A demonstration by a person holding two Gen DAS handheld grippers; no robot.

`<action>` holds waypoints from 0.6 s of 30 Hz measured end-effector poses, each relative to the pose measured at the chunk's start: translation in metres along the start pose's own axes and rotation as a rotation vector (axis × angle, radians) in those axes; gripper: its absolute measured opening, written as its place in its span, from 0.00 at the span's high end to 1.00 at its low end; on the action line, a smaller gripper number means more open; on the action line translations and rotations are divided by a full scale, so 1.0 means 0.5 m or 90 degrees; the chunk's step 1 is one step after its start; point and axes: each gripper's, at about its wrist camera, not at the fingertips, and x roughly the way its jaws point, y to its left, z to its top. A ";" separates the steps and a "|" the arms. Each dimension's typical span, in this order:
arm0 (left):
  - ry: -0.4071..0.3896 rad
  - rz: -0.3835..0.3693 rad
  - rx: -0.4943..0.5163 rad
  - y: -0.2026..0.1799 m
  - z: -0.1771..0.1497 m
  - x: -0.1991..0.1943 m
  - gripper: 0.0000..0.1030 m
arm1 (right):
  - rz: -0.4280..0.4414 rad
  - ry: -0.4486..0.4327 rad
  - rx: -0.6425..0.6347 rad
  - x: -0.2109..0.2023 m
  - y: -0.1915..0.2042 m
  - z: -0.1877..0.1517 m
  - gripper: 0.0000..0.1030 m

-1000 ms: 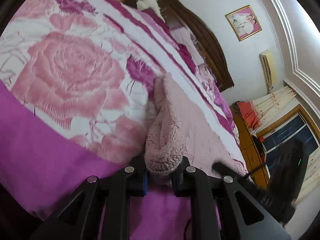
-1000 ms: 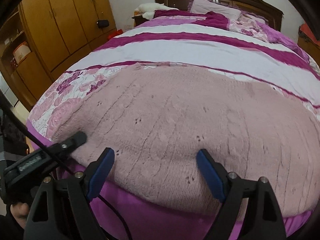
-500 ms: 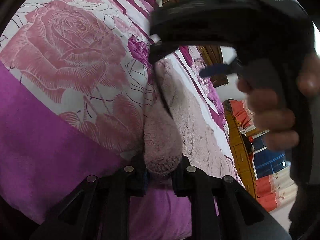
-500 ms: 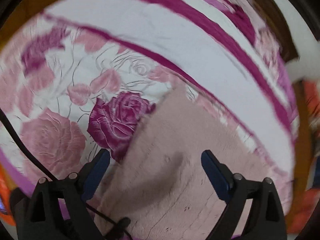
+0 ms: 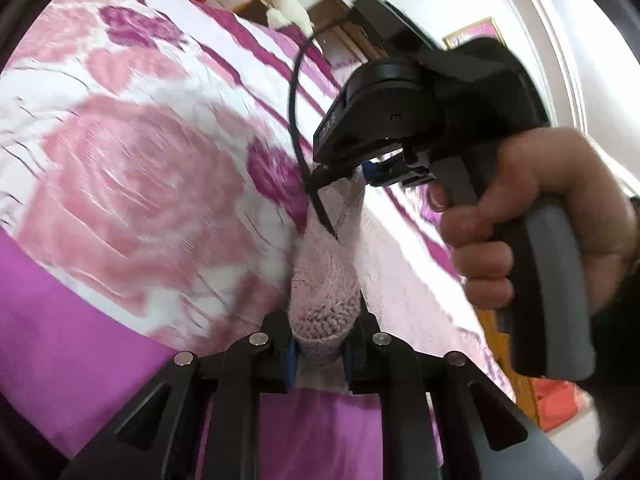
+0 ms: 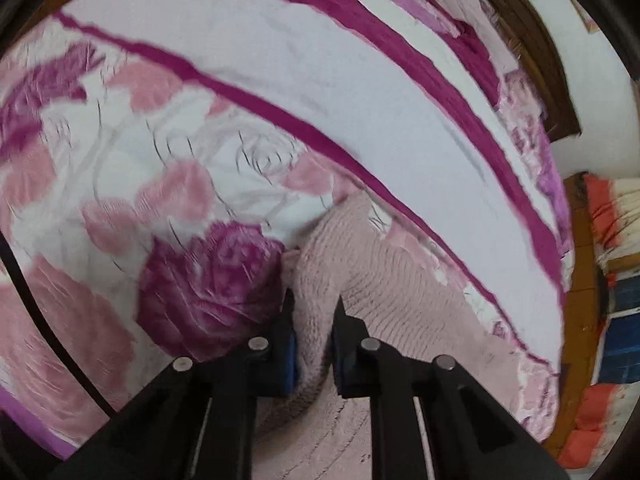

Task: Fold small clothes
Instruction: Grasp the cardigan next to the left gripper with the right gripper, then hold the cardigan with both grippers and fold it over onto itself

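Left gripper (image 5: 318, 354) clenches the pink knit (image 5: 324, 280) at 6 o'clock. Right gripper (image 6: 314, 316), jaws just closing, pinches its far corner on the quilt (image 6: 280, 92).

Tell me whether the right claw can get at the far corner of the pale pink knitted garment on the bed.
Probably yes: the right claw is already pinching the pale pink knitted garment at that corner, nothing blocking it.

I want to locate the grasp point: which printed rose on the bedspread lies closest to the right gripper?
The dark magenta rose, directly left of the right gripper, which has just closed on the pink knit garment. The other roses are pale pink and lie farther left.
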 end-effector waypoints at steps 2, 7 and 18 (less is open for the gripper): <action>-0.014 -0.019 -0.057 0.032 0.010 -0.021 1.00 | 0.031 -0.011 0.012 -0.017 0.015 0.016 0.88; -0.098 -0.031 -0.182 0.114 0.020 -0.107 1.00 | 0.056 -0.044 -0.029 -0.055 0.114 0.032 0.88; -0.087 0.033 -0.192 0.109 -0.001 -0.080 1.00 | 0.017 -0.033 -0.080 -0.011 0.205 0.040 0.83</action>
